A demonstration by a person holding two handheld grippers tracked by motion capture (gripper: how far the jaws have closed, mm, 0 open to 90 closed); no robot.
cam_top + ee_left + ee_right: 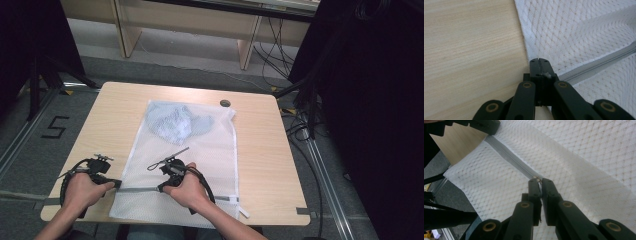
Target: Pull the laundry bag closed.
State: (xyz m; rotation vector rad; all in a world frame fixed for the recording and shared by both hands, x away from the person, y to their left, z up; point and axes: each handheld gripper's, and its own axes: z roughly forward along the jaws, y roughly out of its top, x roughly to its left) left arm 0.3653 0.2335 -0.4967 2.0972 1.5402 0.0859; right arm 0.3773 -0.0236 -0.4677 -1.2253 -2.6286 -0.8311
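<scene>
A white mesh laundry bag [200, 160] lies flat on the wooden table [115, 120], with a pale blue garment [177, 125] inside its far end. A grey zipper [140, 189] runs across the bag near the front edge. My left gripper [117, 184] is shut on the bag's left edge [529, 45], where the zipper [596, 65] ends. My right gripper [161, 189] is farther right on the zipper line. In the right gripper view its jaws [539, 180] are shut on the small metal zipper pull [537, 179], and the closed zipper [511, 157] stretches away toward the left gripper [484, 125].
A small dark round grommet [225, 103] sits near the table's far edge. The bag's front end overhangs the table's near edge [165, 215]. Bare wood lies to the left and right of the bag. Cables and black stands crowd the floor at the right [300, 125].
</scene>
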